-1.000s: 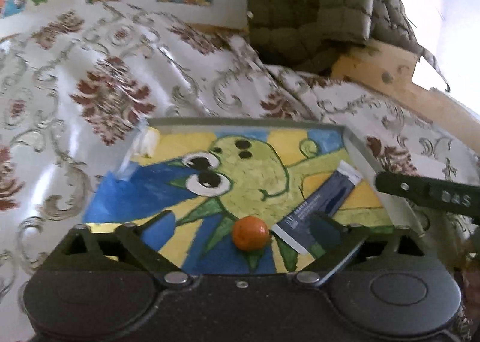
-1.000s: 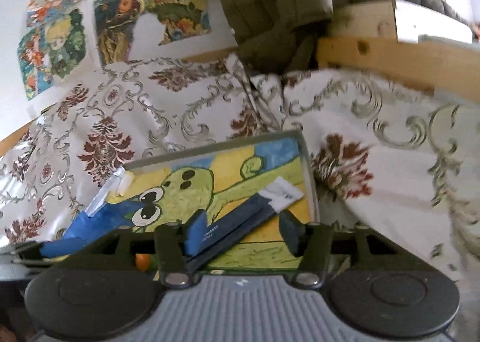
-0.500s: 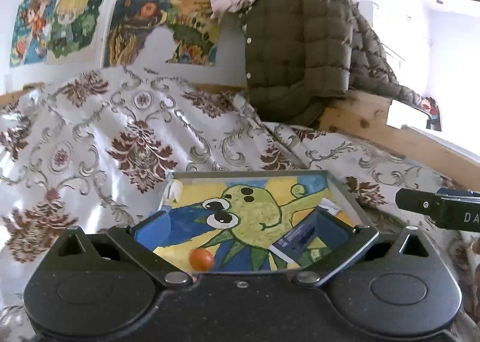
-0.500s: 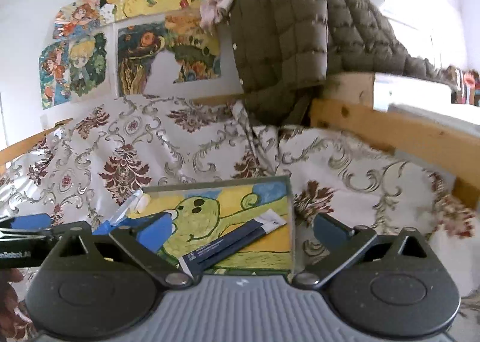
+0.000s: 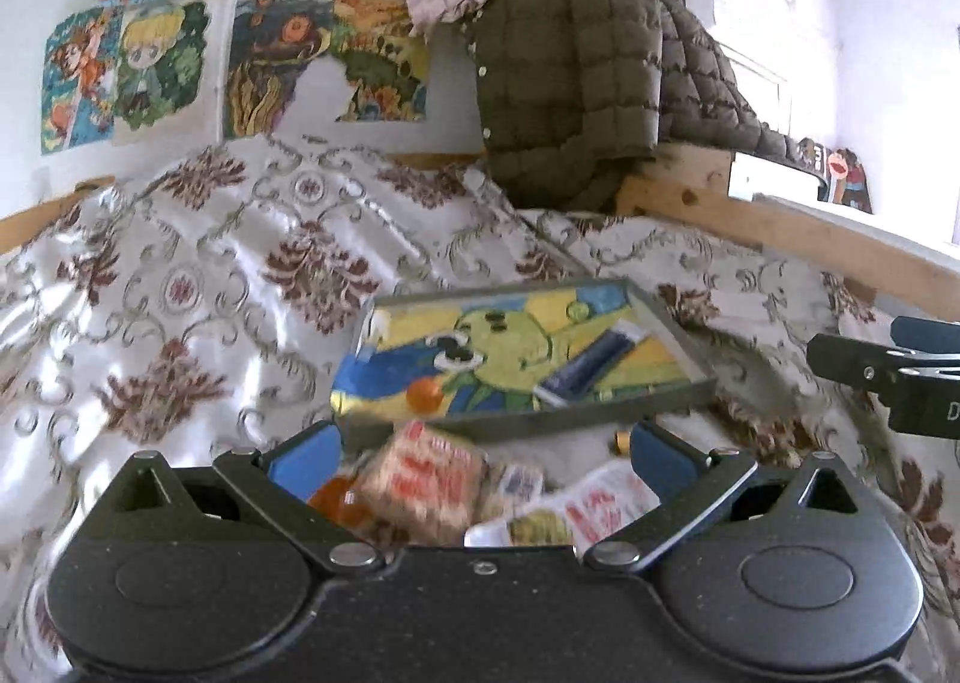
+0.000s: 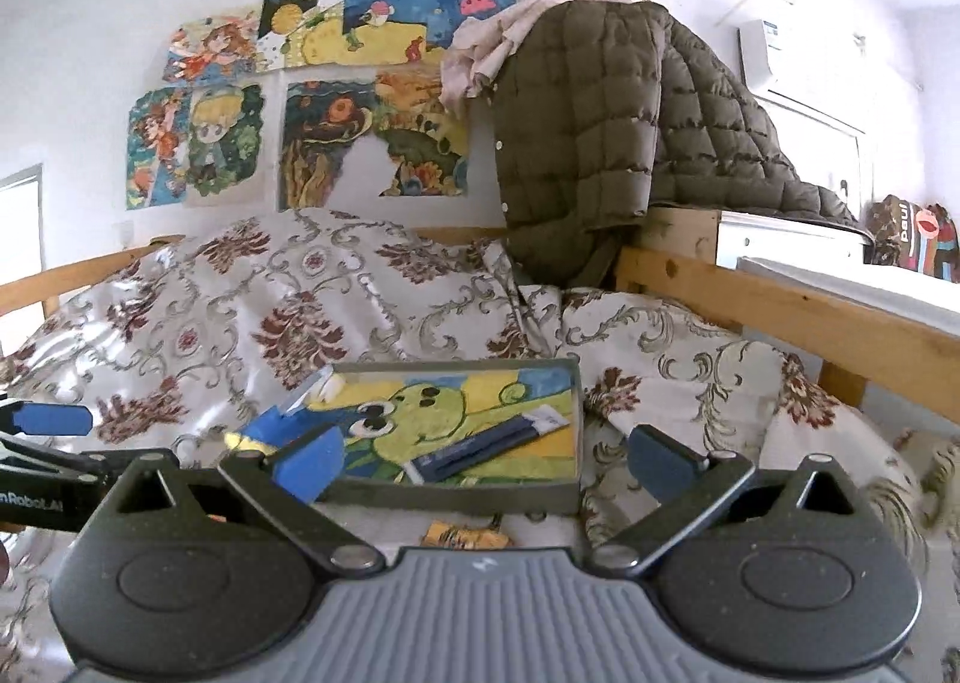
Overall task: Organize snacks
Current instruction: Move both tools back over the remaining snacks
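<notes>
Lying on the patterned bedspread (image 5: 252, 287), the tray (image 6: 456, 494) holds an orange ball (image 5: 423, 395) and dark packet (image 6: 480, 446); loose snacks (image 5: 420, 482) sit before it; left gripper (image 5: 480, 458) and right gripper (image 6: 486, 461) both gape wide, empty, the right having just been opening.

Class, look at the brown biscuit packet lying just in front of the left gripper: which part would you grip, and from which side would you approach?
Probably grip the brown biscuit packet across its two long side faces, coming from above. It lies flat, blocky, with other wrappers crowding its right.

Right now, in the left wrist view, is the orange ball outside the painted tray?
No, the orange ball lies inside the tray, near its front left corner on the painted bottom.
</notes>
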A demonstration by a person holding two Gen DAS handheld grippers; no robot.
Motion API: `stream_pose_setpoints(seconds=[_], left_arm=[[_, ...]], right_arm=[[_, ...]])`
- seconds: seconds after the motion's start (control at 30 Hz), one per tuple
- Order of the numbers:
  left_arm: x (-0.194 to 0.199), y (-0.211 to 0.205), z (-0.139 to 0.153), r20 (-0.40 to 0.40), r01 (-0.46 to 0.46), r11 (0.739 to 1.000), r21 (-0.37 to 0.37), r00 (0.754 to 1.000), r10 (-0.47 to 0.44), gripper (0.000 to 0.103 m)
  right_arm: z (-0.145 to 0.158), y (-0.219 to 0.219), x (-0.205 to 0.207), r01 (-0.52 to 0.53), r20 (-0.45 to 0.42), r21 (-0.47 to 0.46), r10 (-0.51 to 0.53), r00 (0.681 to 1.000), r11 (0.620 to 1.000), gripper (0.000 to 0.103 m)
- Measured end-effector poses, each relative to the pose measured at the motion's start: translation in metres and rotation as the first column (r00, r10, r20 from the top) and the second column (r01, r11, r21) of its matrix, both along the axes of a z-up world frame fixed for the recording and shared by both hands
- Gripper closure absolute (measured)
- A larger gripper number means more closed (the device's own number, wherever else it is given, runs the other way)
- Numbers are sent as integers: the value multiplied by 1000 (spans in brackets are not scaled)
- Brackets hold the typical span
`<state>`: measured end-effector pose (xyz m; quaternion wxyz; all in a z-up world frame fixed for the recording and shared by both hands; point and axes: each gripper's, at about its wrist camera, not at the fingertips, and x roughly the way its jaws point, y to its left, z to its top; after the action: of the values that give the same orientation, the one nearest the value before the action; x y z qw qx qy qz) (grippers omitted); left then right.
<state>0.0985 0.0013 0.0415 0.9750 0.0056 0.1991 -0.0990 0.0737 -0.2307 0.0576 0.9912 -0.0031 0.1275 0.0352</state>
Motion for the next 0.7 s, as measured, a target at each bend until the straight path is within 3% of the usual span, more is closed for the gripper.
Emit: stream_pose_setpoints(seconds=[0.33,0.53,0.7], left_arm=[[-37,1,-30,-101,-2,999,36,995,6,1],[-43,-3,-44,-139,43,994,98,990,-29,1],[-42,2,-56,-182,26,993,114,983,-5,1]], right_arm=[[-21,4,-44,27,-75,45,-23,997,999,0],[-43,-7,-58,35,-179,75,-21,984,997,0],[-58,-13,-45,53,-292,117,-17,956,992,0]])
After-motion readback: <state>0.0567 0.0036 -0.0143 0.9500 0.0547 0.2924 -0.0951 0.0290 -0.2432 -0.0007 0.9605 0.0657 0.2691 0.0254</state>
